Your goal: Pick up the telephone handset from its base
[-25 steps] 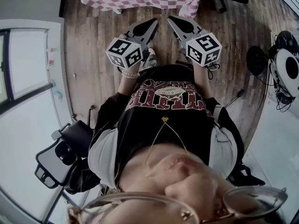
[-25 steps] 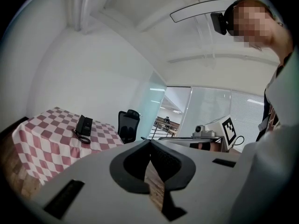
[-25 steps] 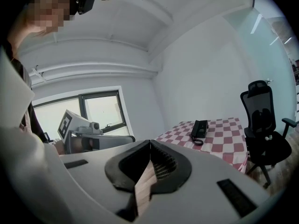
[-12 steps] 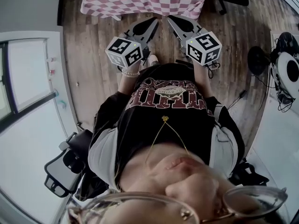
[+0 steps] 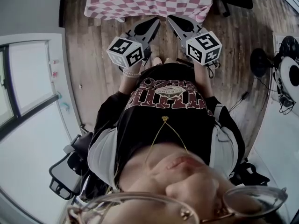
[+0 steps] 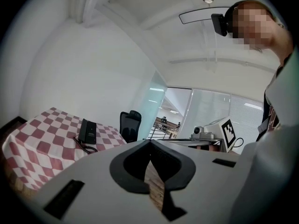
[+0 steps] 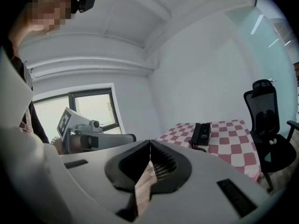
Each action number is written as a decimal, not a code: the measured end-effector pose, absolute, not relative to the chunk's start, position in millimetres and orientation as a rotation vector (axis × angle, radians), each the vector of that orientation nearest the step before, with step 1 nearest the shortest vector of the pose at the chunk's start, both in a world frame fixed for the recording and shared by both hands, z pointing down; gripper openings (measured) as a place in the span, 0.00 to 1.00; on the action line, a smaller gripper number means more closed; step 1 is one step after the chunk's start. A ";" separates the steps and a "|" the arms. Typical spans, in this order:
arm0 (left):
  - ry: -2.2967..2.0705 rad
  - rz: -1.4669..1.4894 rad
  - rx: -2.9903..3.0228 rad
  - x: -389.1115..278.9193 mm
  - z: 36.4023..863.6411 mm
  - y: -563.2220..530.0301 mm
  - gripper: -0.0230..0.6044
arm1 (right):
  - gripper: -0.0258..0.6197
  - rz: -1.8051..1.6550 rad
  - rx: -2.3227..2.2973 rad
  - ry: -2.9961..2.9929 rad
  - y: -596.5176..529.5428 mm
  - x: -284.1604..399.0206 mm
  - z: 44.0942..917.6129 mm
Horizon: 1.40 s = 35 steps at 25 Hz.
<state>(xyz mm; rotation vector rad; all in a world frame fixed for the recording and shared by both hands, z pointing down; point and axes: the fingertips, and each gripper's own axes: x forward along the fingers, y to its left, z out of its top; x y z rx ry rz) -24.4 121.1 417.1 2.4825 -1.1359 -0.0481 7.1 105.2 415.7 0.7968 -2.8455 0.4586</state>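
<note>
A black telephone [image 6: 87, 130] with its handset on the base lies on a table under a red-and-white checked cloth [image 6: 37, 148]; a dark cord trails from it. The right gripper view shows the same telephone [image 7: 202, 133] on the cloth [image 7: 233, 143]. In the head view the table [image 5: 140, 1] is at the top, and both grippers point at it from short of its near edge. My left gripper [image 5: 156, 20] is shut and empty, as its own view [image 6: 150, 141] shows. My right gripper [image 5: 171, 18] is shut and empty too, tips touching [image 7: 150, 141].
A black office chair [image 6: 129, 125] stands beyond the table, also in the right gripper view [image 7: 266, 120]. Another office chair [image 5: 65, 171] is behind me at lower left. Stands and cabled equipment [image 5: 285, 69] sit on the wooden floor at right. A window wall [image 5: 28, 73] runs along the left.
The checked table has come nearer in the head view as I walk toward it with both grippers held out. The chair at lower left has slid back. Both grippers stay shut.
</note>
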 end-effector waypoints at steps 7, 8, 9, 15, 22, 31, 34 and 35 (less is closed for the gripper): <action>-1.141 -0.085 2.465 -31.3 419.9 107.1 0.05 | 0.07 0.471 0.804 -2.837 90.5 4.4 418.4; -1.142 -0.085 2.462 -32.1 420.8 104.7 0.05 | 0.07 0.473 0.801 -2.838 87.5 3.7 418.9; -1.144 -0.085 2.459 -32.8 421.6 101.6 0.05 | 0.07 0.476 0.797 -2.839 84.0 2.9 419.5; -1.161 -0.098 2.446 -35.3 419.0 73.9 0.05 | 0.07 0.475 0.748 -2.843 57.4 -5.5 418.3; -1.170 -0.093 2.432 -34.7 418.3 40.7 0.05 | 0.07 0.490 0.727 -2.844 24.4 -6.4 417.5; -1.218 -0.095 2.410 -34.4 410.2 -1.9 0.05 | 0.07 0.499 0.703 -2.848 -21.1 3.4 410.3; -1.236 -0.095 2.401 -30.8 409.7 -13.3 0.05 | 0.07 0.495 0.667 -2.854 -32.2 3.8 409.2; -1.242 -0.093 2.399 -29.2 409.9 -16.9 0.05 | 0.07 0.494 0.656 -2.857 -35.5 4.3 409.2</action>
